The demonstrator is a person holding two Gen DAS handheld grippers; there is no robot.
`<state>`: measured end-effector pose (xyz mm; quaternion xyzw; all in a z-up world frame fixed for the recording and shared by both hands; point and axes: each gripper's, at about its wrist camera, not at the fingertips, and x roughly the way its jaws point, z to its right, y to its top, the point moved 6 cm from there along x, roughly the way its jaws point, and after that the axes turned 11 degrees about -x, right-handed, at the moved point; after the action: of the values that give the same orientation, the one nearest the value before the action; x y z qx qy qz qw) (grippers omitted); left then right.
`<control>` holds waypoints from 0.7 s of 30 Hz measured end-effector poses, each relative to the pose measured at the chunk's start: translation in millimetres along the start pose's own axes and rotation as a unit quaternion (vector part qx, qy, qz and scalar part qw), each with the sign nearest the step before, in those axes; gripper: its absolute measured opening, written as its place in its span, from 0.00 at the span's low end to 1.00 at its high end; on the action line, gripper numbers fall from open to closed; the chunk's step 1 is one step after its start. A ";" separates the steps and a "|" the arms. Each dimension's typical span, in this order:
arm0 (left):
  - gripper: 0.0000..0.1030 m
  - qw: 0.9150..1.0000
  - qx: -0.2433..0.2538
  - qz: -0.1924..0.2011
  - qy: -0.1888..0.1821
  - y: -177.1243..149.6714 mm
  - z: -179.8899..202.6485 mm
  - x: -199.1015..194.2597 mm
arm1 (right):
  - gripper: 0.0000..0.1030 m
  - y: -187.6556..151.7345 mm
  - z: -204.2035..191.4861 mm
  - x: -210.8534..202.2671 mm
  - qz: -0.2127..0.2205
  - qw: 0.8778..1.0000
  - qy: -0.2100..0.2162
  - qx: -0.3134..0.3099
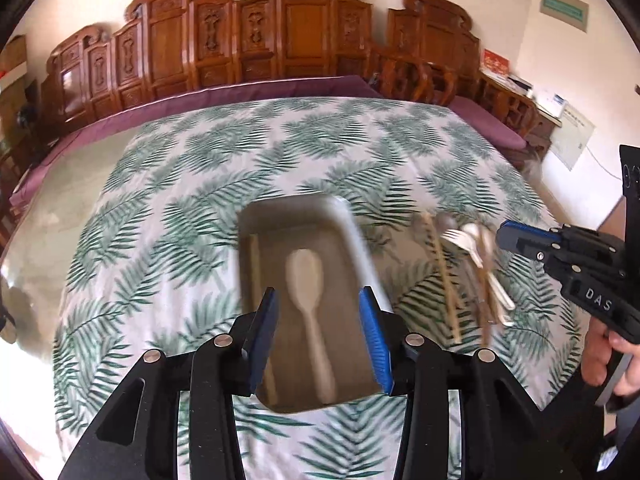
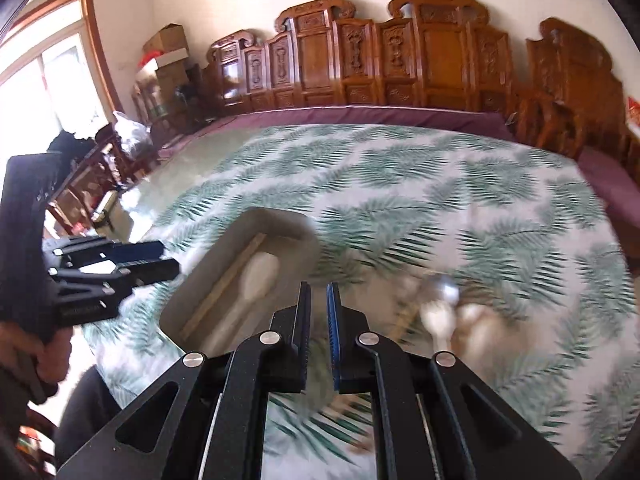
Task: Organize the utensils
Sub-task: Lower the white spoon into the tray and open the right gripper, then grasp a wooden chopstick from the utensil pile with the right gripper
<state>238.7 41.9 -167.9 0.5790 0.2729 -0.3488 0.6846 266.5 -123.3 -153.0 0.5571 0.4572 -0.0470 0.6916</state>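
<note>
A grey rectangular tray (image 1: 288,210) sits mid-table on the leaf-print cloth. In it lie a pale spoon (image 1: 310,280) and a single chopstick (image 1: 256,264) along its left wall. My left gripper (image 1: 318,304) hangs open over the tray's near end with nothing between its pads. To the tray's right is a loose pile of utensils (image 1: 472,264): a white fork, spoons and chopsticks. My right gripper (image 2: 319,292) is shut and empty, hovering between the tray (image 2: 276,220) and the blurred pile (image 2: 440,308). The right wrist view also shows the spoon (image 2: 256,276) in the tray and the left gripper (image 2: 168,260).
Leaf-print cloth (image 1: 200,200) covers the glass-topped table. Carved wooden benches (image 1: 280,40) with purple cushions line the far side and right. A person's hand (image 1: 616,360) holds the right gripper's handle. Boxes (image 2: 168,48) and chairs stand by the window at left.
</note>
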 end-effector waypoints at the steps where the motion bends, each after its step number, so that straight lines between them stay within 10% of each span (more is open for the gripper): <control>1: 0.38 1.000 0.003 0.000 -0.005 -2.0 7.9 1.0 | 0.09 -6.3 8.6 -4.6 -0.003 1.000 -0.012 -0.002; 21: 0.54 1.000 -0.004 0.016 -0.023 -38.3 60.1 6.4 | 0.24 -90.9 54.8 49.9 -0.063 0.993 -0.036 0.094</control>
<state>210.4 -21.5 -185.1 0.5722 0.2491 -0.3504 0.6985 274.9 -179.8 -255.4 0.5874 0.4600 -0.1536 0.6478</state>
